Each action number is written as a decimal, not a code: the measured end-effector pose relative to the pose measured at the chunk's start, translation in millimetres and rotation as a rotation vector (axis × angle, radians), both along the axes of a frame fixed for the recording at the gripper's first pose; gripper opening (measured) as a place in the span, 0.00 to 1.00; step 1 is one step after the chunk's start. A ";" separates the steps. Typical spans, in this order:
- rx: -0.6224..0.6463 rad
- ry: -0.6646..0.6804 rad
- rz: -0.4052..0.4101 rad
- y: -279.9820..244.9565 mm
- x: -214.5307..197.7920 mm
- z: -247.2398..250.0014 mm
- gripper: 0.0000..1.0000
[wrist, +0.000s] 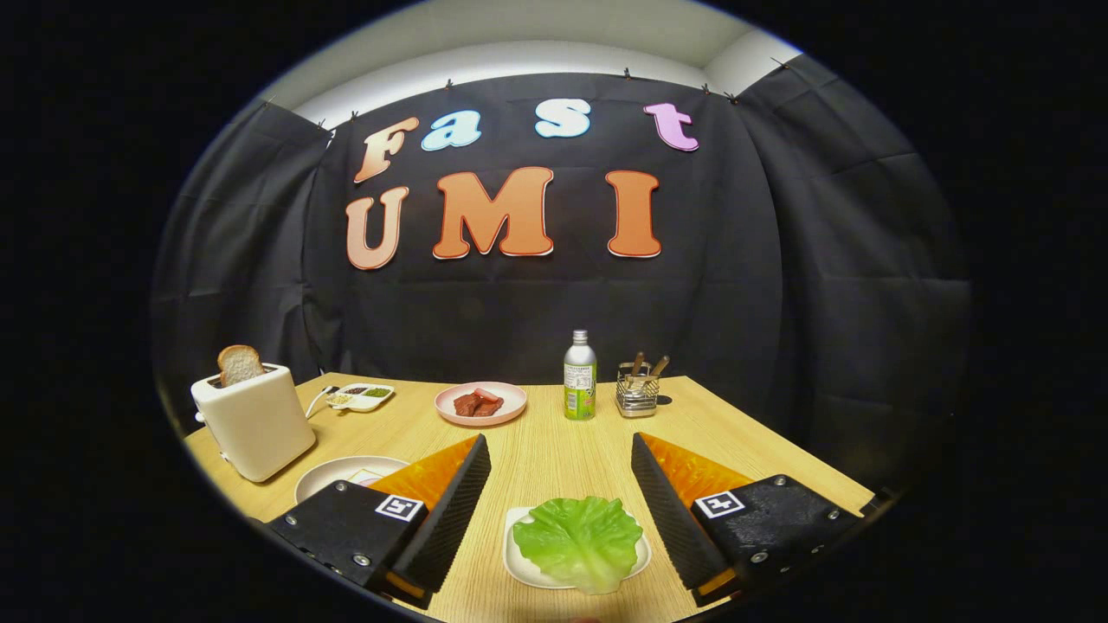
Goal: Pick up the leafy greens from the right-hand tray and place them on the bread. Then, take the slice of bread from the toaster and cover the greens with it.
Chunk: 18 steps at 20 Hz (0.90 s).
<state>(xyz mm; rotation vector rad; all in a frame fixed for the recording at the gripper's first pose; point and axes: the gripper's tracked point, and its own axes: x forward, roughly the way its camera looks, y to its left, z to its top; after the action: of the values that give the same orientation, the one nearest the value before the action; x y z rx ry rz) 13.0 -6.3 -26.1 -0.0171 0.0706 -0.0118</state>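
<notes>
- The crinkled light-green lettuce leaf lies nearest, flat on a small white rounded tray on the pale wooden table. It sits between the two fingers and a little below their tips. Nothing has hold of it, so by my reading the first pick is not yet made.
- The leaf is roughly fan-shaped, its frilled broad edge turned away toward the far side of the table and its narrower pale stem end toward the camera. Its long axis appears to run close to the line of the fingers, though the leaf is nearly as wide as it is long.
- The black ribbed gripper with orange side panels stands wide open, one finger on either side of the tray, gripping nothing.
- Just behind the left finger a white round plate is partly hidden. Whether the base slice of bread lies on it I cannot tell.
- Farther left stands the cream-white toaster, with a browned slice of bread upright in its slot, untouched. The covering step is still to come.
- Farthest back are a pink plate of red meat, a small white divided dish, a silver and green can and a wire cutlery holder.
</notes>
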 end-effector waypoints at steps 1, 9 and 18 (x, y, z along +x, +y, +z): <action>0.001 0.006 -0.001 -0.6 0.6 -3.1 0.98; 0.001 0.101 -0.007 -5.3 9.5 -35.5 0.98; -0.034 0.294 -0.020 -14.6 17.8 -87.2 0.98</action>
<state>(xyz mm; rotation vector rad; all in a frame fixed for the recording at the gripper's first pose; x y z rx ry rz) 30.9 -20.9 -113.4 -0.0526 0.3649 -0.0306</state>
